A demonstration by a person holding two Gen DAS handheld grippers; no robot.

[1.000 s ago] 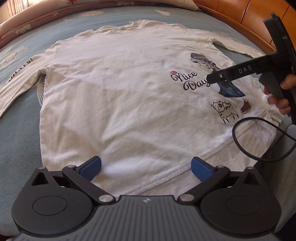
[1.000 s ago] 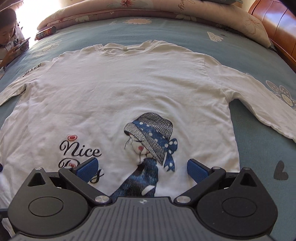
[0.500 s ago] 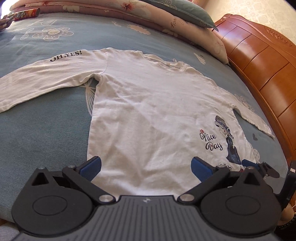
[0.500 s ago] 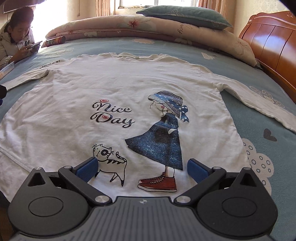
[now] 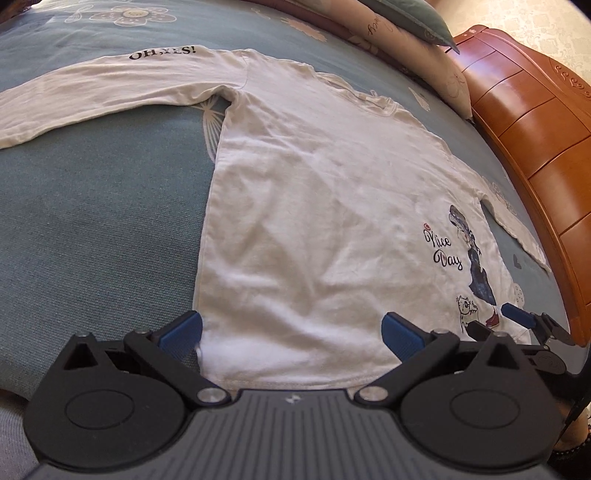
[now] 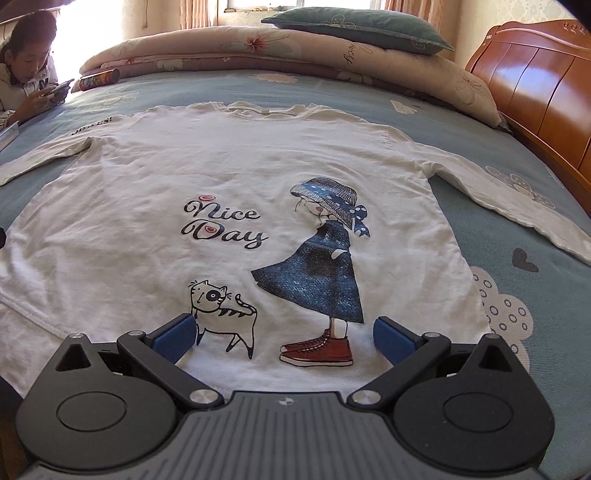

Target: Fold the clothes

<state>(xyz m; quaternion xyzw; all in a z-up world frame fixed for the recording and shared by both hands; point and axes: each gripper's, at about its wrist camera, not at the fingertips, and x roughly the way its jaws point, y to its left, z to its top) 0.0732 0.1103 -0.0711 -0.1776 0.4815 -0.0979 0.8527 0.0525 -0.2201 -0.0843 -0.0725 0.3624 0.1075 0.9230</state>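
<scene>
1. As the shirt (image 6: 229,177) lies now, it is spread flat and face up on the bed (image 6: 517,295), both sleeves out to the sides, collar toward the pillows (image 6: 354,29) and hem at the near edge; no fold shows anywhere in it.
2. Judged against the task, the whole of the folding is outstanding: sleeves and body alike lie open.
3. Left gripper (image 5: 291,328): jaws wide apart, nothing between them. It sits low at the hem's left corner, the left pad (image 5: 183,328) over the shirt's side edge; whether it touches the cloth cannot be settled from this view.
4. Right gripper (image 6: 282,334): jaws equally wide, holding nothing, poised over the hem beside the printed cat and red shoe. Contact with the fabric is likewise unclear.
5. A person (image 6: 26,74) sits at the far left of the bed, well apart from the shirt.
</scene>
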